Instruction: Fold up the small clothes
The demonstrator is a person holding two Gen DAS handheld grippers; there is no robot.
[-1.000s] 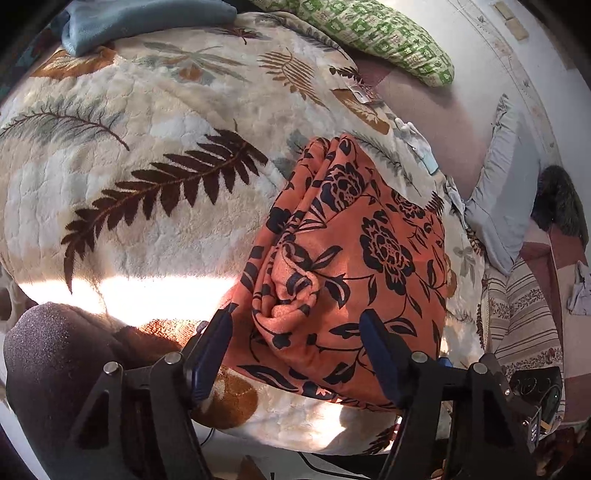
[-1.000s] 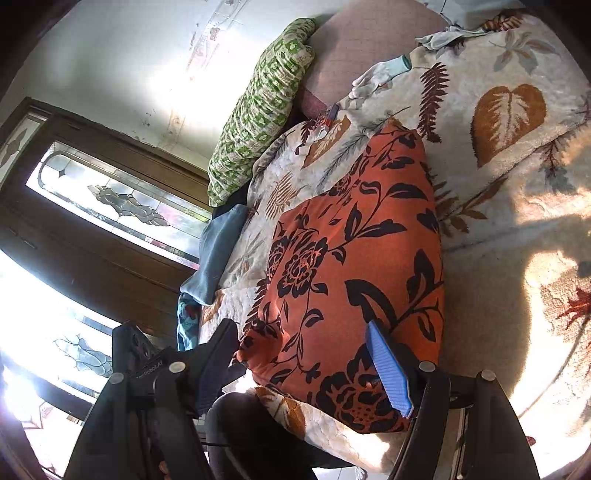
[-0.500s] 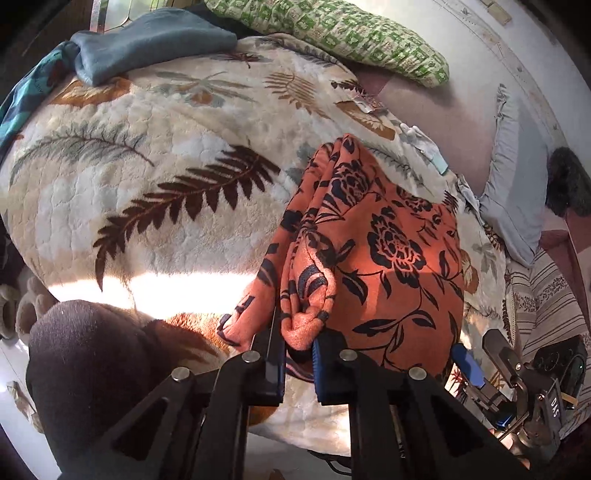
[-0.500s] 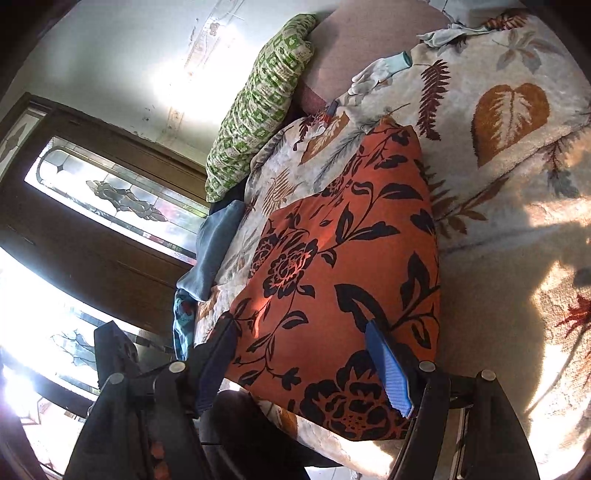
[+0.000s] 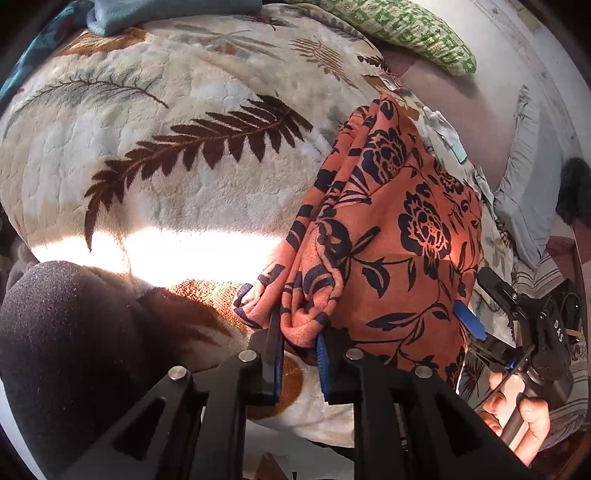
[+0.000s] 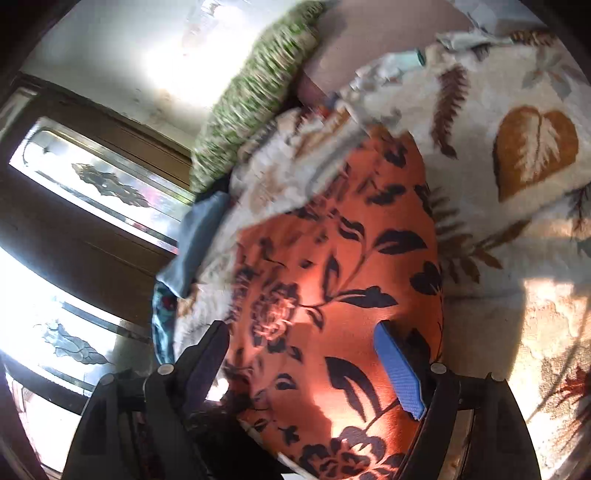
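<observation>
An orange garment with black flowers (image 5: 402, 236) lies on a cream blanket with leaf print (image 5: 166, 177). My left gripper (image 5: 298, 338) is shut on the bunched near-left edge of the garment. My right gripper (image 6: 310, 365) is open, its jaws wide apart over the near end of the garment (image 6: 332, 295); its blue pad (image 6: 397, 369) rests above the cloth. The right gripper also shows in the left wrist view (image 5: 469, 326) at the garment's right edge, held by a hand.
A green patterned pillow (image 5: 399, 29) and a blue folded cloth (image 5: 166, 14) lie at the far side of the bed. A grey pillow (image 5: 524, 184) lies at the right. A dark rounded shape (image 5: 62, 350) fills the near left. A wooden door with glass panes (image 6: 92, 192) stands at the left.
My left gripper shut on the garment's near-left edge and has lifted and bunched it. My right gripper stayed open and moved in over the garment's near end.
</observation>
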